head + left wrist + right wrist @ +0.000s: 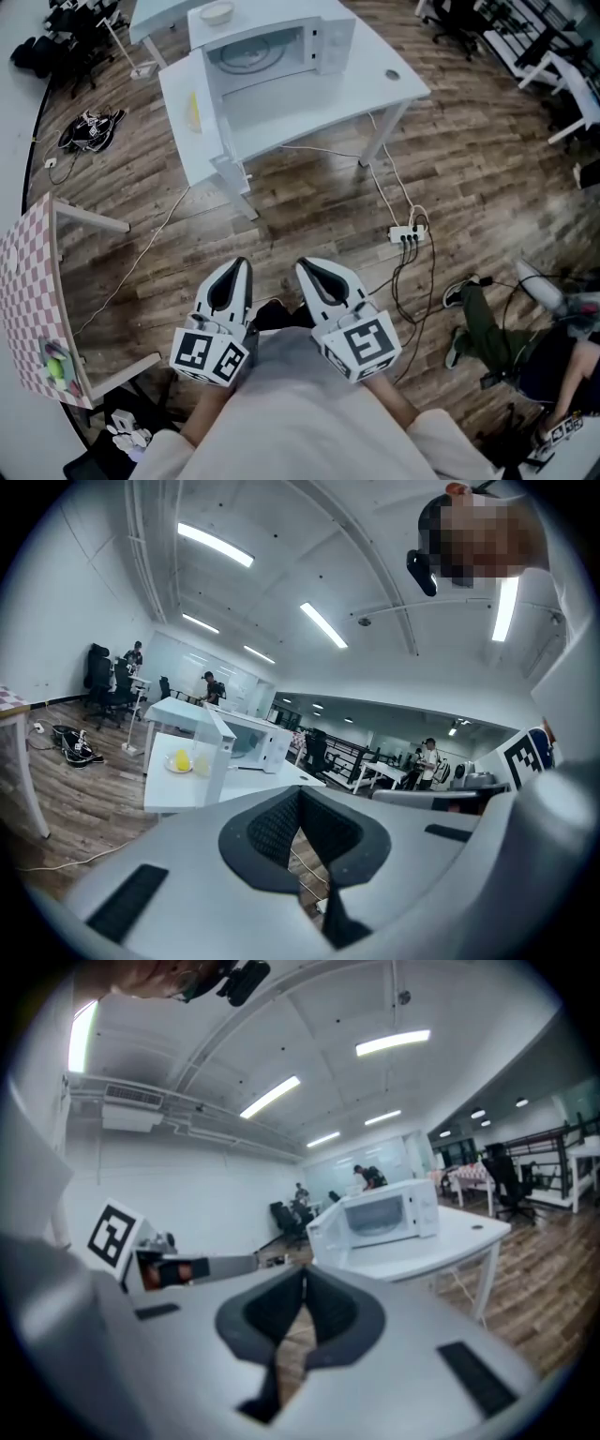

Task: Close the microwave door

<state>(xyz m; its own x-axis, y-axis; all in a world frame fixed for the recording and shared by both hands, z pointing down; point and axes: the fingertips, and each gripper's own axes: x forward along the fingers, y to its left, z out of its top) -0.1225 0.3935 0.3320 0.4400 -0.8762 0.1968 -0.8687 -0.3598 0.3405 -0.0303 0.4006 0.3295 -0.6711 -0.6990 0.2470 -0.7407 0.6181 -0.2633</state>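
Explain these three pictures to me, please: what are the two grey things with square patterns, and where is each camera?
A person holds a tool in each hand: the left hand-held gripper and the right hand-held gripper. The patterned cubes are parts of them. One picture comes from a camera on the person's head, looking down; the other two come from cameras riding on these tools. Both pairs of jaws are together, and they hold nothing. Ahead, on a white table, stands a white microwave with its door swung open. Both tools are well away from it.
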